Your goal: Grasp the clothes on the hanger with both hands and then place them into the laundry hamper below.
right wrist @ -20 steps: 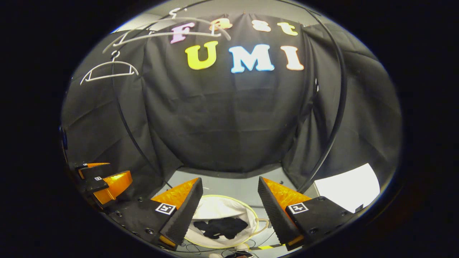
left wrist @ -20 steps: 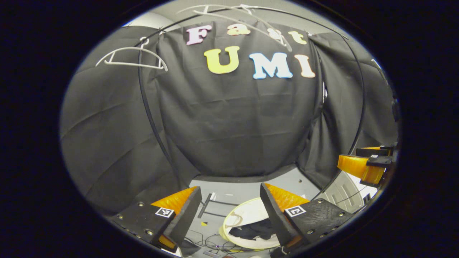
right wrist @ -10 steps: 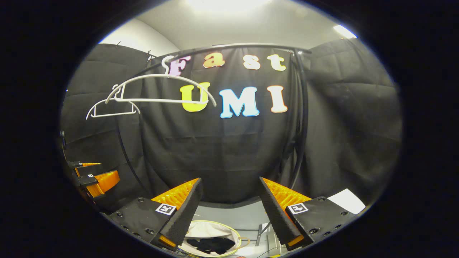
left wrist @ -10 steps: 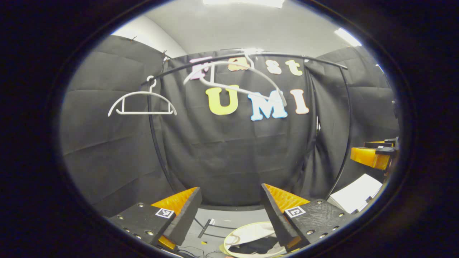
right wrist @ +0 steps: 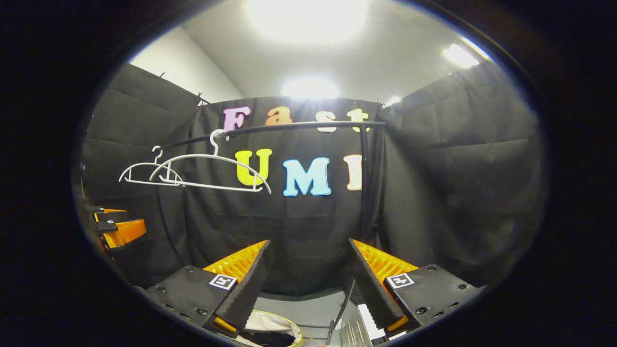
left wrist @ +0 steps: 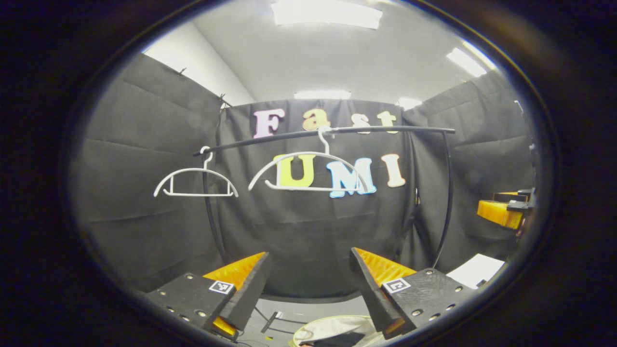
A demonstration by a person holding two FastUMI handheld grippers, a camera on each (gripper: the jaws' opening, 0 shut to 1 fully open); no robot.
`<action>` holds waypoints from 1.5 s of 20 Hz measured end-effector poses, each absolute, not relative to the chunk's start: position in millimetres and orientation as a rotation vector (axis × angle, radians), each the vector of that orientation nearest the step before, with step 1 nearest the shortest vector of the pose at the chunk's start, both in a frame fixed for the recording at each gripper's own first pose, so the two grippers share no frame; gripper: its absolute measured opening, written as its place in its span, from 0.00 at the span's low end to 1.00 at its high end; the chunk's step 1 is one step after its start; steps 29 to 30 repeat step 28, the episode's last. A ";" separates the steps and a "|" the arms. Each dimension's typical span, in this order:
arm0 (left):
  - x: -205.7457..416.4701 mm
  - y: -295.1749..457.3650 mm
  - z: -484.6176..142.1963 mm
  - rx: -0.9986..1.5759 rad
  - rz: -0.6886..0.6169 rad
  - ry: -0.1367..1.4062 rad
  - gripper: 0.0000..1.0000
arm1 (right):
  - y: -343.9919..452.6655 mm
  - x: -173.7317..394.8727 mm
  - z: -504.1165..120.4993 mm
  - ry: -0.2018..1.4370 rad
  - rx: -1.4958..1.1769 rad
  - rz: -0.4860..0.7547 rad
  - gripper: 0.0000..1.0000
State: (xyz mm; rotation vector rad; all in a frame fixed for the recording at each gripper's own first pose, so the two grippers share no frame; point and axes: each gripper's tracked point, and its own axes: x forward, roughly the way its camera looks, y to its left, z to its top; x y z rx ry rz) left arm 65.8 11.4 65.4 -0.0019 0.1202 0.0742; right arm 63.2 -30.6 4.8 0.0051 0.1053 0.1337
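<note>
Both grippers had tilted up within the last second, so each view swung from the floor and hamper toward the rail (left wrist: pixel 337 131) and the ceiling. Two white hangers hung bare on that rail: the near hanger (left wrist: pixel 308 171) around its middle, the far hanger (left wrist: pixel 195 181) close to its left end. The hamper (left wrist: pixel 332 327) had slid to the bottom edge of the left gripper view, with dark clothes (left wrist: pixel 344 340) lying inside its rim; the right gripper view also caught the rim (right wrist: pixel 270 327) with dark cloth in it. Judged from that, the clothes were already off the hangers and in the hamper, and the task looked finished, with the hands pulling back.

The left gripper (left wrist: pixel 308 289) was raised and roughly level, its fingers spread wide with nothing between them. The right gripper (right wrist: pixel 308 284) was held the same way, spread and empty. Each showed at the side of the other's view, well apart.
</note>
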 end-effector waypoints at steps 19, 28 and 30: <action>-14.8 -10.6 99.7 -0.003 0.145 0.044 0.95 | -63.5 -9.3 10.4 0.035 -0.011 0.150 0.92; -18.8 -16.9 100.5 -0.015 0.117 0.037 0.95 | -67.2 -17.1 5.7 0.045 -0.013 0.141 0.97; -18.8 -16.9 100.5 -0.015 0.117 0.037 0.95 | -67.2 -17.1 5.7 0.045 -0.013 0.141 0.97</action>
